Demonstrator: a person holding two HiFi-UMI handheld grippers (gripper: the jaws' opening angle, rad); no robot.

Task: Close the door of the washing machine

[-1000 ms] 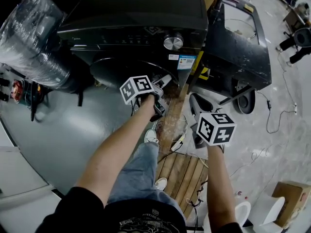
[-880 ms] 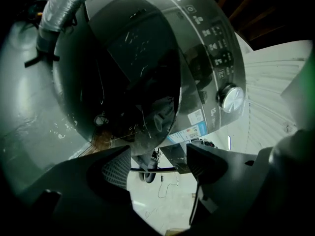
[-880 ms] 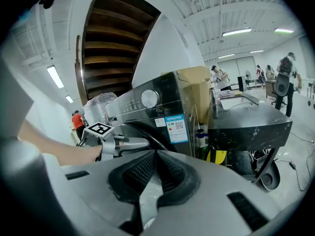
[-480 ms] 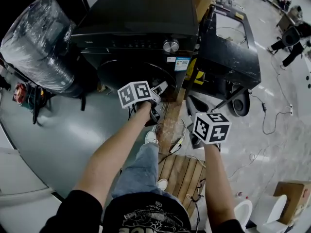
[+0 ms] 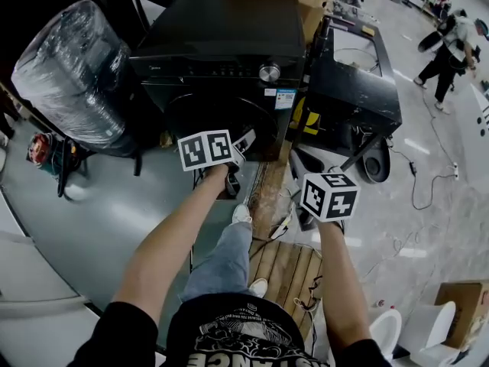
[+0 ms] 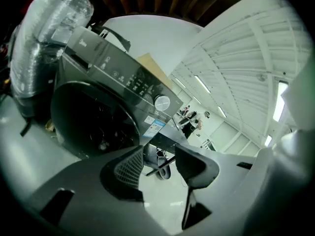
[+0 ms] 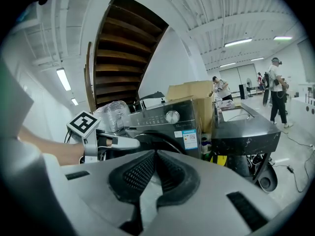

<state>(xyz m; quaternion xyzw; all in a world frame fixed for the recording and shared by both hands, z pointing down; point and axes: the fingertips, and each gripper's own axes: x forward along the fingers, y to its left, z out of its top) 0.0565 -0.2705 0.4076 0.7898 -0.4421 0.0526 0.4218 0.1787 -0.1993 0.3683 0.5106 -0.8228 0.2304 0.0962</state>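
black washing machine (image 5: 229, 33) door (image 5: 218, 119) closed

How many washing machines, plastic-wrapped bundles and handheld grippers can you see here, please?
Washing machine: 1
Plastic-wrapped bundle: 1
Grippers: 2 (left gripper, jaws closing with nothing between them; right gripper, shut and empty)
Total: 4

Glossy grey floor (image 5: 99, 212), washing machine (image 5: 221, 44) standing on it, wrapped bundle (image 5: 72, 67) beside, wooden pallet (image 5: 286, 270)
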